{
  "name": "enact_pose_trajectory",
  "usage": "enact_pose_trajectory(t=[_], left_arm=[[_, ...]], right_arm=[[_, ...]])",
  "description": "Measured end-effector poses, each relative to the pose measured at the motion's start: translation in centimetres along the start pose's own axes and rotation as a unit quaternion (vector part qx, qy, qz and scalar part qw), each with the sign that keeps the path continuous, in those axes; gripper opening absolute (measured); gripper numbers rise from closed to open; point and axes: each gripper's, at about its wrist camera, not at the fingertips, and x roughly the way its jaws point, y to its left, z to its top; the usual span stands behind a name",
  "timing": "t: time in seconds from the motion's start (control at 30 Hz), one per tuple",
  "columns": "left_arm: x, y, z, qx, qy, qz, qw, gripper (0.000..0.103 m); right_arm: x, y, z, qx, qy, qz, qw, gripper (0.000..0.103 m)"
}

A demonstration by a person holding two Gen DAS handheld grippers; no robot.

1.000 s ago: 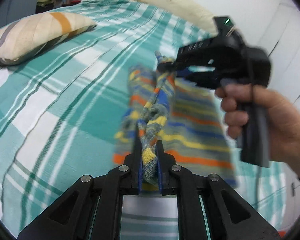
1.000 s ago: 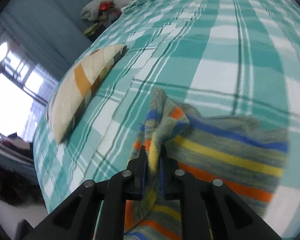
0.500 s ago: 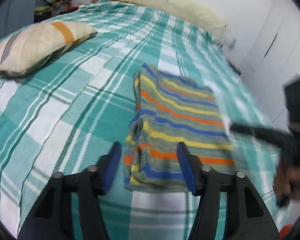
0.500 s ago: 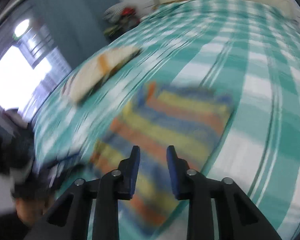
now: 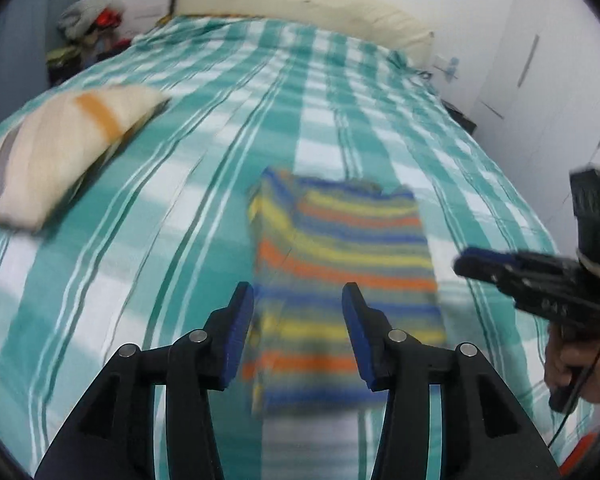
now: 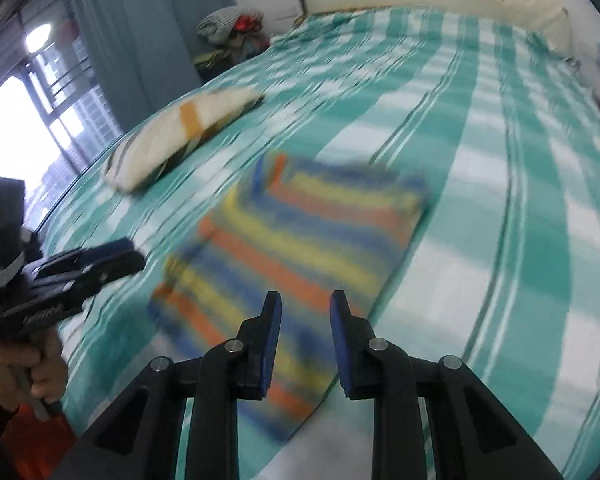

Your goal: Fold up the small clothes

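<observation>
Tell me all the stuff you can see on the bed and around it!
Striped garment: one, blue, yellow, orange and grey, folded flat mid-bed.
Bedsheet: one, teal and white checks, covering the bed.
Pillow: one, cream with orange and grey stripes, on the bed left of the garment.
Bolster: one, cream, at the bed's far end.
Clothes pile: one, mixed colours, beyond the bed's far corner.
Curtain: blue-grey, by the window.
Left tongs: open, just been opening, nothing between them.
Right tongs: open, empty.

bedspread (image 5: 188, 184) open around folded garment (image 5: 340, 256) | pillow (image 5: 60, 144) well left
</observation>
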Motion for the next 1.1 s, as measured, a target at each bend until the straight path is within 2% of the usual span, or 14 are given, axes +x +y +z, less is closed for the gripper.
enact_pose_trajectory(t=[0.07, 0.17, 0.2, 0.27, 0.3, 0.4, 0.53, 0.6, 0.67, 0.73, 0.8, 0.9, 0.97, 1.1], left_arm=[[2.5, -0.6, 1.3, 0.025, 0.010, 0.008, 0.9996, 0.047], [8.3, 0.6, 1.5, 0.023, 0.068, 0.041, 0.9966, 0.037], [9.8, 1.3, 1.2, 0.018, 0.084, 0.049, 0.9951, 0.038], [11.2, 2.5, 0.4, 0.001, 0.095, 0.033, 0.9949, 0.041], [10.9, 2.5, 0.4, 0.002, 0.090, 0.030, 0.9954, 0.042], [9.2, 2.1, 0.5, 0.010, 0.081, 0.028, 0.9963, 0.047], [5.1, 2.1, -0.7, 0.009, 0.058, 0.021, 0.9980, 0.057], [3.6, 2.2, -2.3, 0.001, 0.052, 0.023, 0.9984, 0.061], [3.6, 2.4, -3.9, -0.005, 0.064, 0.035, 0.9973, 0.061], [4.4, 2.9, -5.7, -0.014, 0.094, 0.050, 0.9943, 0.061], [3.6, 2.8, -6.8, -0.019, 0.093, 0.056, 0.9940, 0.061], [0.8, 2.3, -7.5, -0.030, 0.081, 0.061, 0.9944, 0.070], [-1.2, 1.7, -8.3, -0.035, 0.070, 0.063, 0.9949, 0.080], [-3.1, 0.0, -10.2, -0.016, 0.065, 0.078, 0.9947, 0.083]], right_arm=[[1.1, -0.8, 2.0, 0.005, -0.001, 0.001, 1.000, 0.026], [4.2, -1.6, 3.9, 0.026, 0.009, -0.001, 1.000, 0.026], [5.4, -2.1, 4.0, 0.037, 0.015, -0.007, 0.999, 0.026], [8.5, -3.7, 3.2, 0.072, 0.053, -0.019, 0.996, 0.026], [10.6, -4.5, 2.2, 0.093, 0.081, -0.019, 0.992, 0.026], [10.1, -4.1, 2.3, 0.088, 0.053, -0.025, 0.994, 0.026], [5.6, -2.4, 1.8, 0.070, 0.011, -0.019, 0.997, 0.026], [2.6, 0.0, 0.0, 0.034, 0.000, -0.003, 0.999, 0.026], [1.2, 1.8, -2.5, 0.021, -0.002, 0.013, 1.000, 0.039], [2.1, 3.3, -6.6, 0.015, 0.035, 0.017, 0.999, 0.044], [3.5, 4.0, -9.7, 0.007, 0.064, -0.013, 0.998, 0.044], [0.8, 4.6, -11.0, 0.031, 0.039, -0.029, 0.998, 0.044], [-1.6, 4.9, -12.0, 0.054, 0.019, -0.026, 0.998, 0.054], [-5.1, 5.8, -14.7, 0.044, 0.000, -0.069, 0.997, 0.060]])
